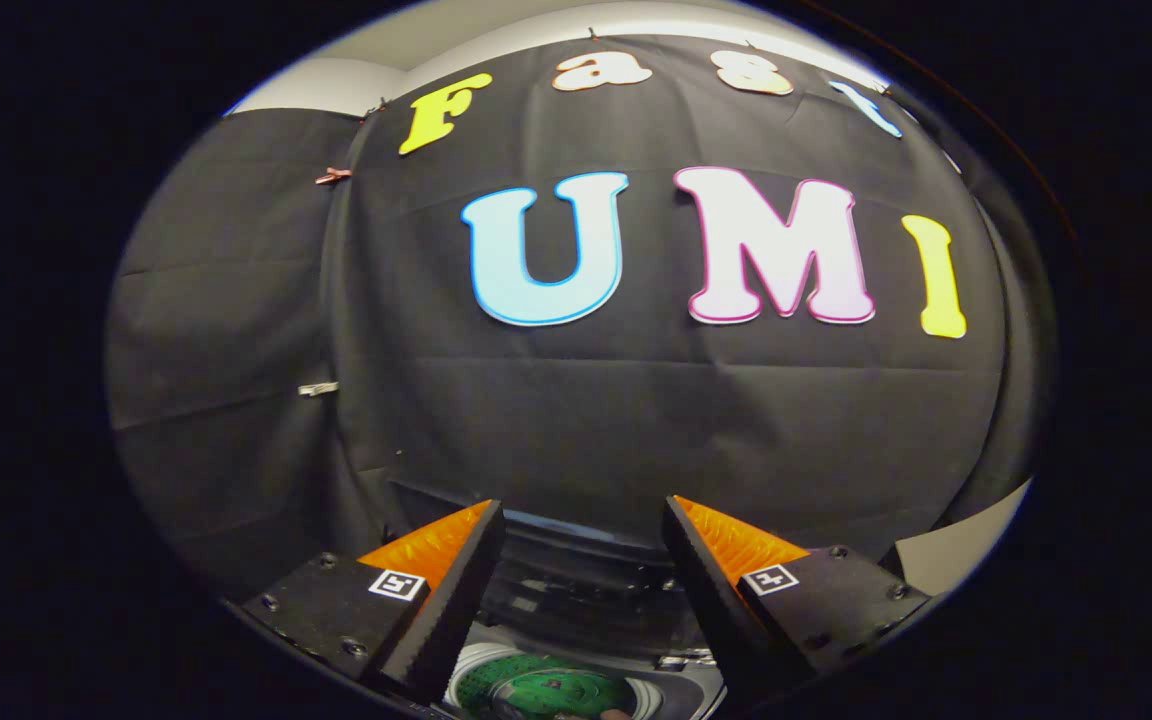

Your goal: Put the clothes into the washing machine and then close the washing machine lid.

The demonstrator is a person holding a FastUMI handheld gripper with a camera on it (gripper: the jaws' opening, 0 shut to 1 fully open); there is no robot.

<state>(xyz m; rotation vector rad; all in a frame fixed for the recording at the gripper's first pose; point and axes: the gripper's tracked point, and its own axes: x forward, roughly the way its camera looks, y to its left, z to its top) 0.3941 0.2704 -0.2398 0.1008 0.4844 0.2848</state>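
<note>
Gripper (584, 520) jaws spread wide, holding nothing, above the open washing machine (576, 640)

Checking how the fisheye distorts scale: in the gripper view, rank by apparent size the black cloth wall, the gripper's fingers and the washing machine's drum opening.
1. Black cloth wall.
2. Fingers of the open gripper; nearness enlarges them.
3. Washing machine drum opening, partly visible between them.

The gripper (584, 560) hung above the washing machine (576, 590), fingers spread wide, nothing between them. The drum mouth (546, 690) gaped open beneath; the booth's cloth wall (636, 420) blocked ahead.
</note>
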